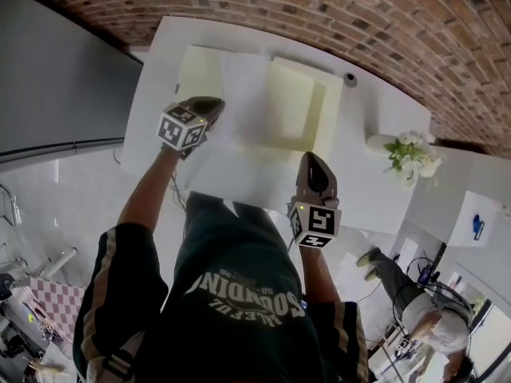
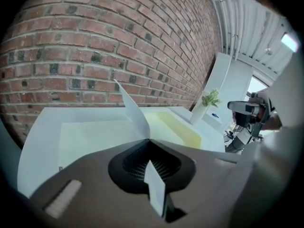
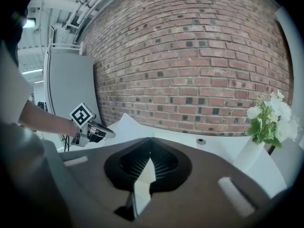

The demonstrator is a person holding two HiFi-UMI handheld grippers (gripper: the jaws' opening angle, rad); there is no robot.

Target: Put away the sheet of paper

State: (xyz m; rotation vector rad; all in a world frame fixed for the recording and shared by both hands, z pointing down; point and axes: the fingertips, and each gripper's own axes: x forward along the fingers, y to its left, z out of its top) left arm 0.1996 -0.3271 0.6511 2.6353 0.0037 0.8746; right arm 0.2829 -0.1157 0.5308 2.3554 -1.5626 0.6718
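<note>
White sheet of paper [image 1: 247, 170] hangs between the two claws, low over the near part of the white bench [image 1: 375, 190]. The left claw [image 1: 211, 105] has its jaws together on the sheet's left edge. In the left gripper view that claw [image 2: 149, 140] nips the paper [image 2: 132, 113] right at the tips, and a corner of the sheet stands up past them, towards the brick wall [image 2: 95, 46]. The right claw [image 1: 311, 163] is clamped on the near right part of the sheet. In the right gripper view the jaws of that claw [image 3: 151, 139] meet at the tips with a strip of paper [image 3: 142, 182] caught between them.

From there the left claw [image 3: 96, 130] shows off to the left, with its marker cube on top and a bare forearm behind it.

On the bench beyond the sheet lies a pale yellow tray [image 1: 302, 102], its right wall raised. To its left sits a flat cream mat [image 1: 198, 74]. A white vase of flowers [image 1: 407, 154] stands at the bench's right end, well apart from the paper. A small round knob [image 1: 350, 79] sits near the far edge by the wall. A grey panel [image 1: 56, 78] leans at the left.
</note>
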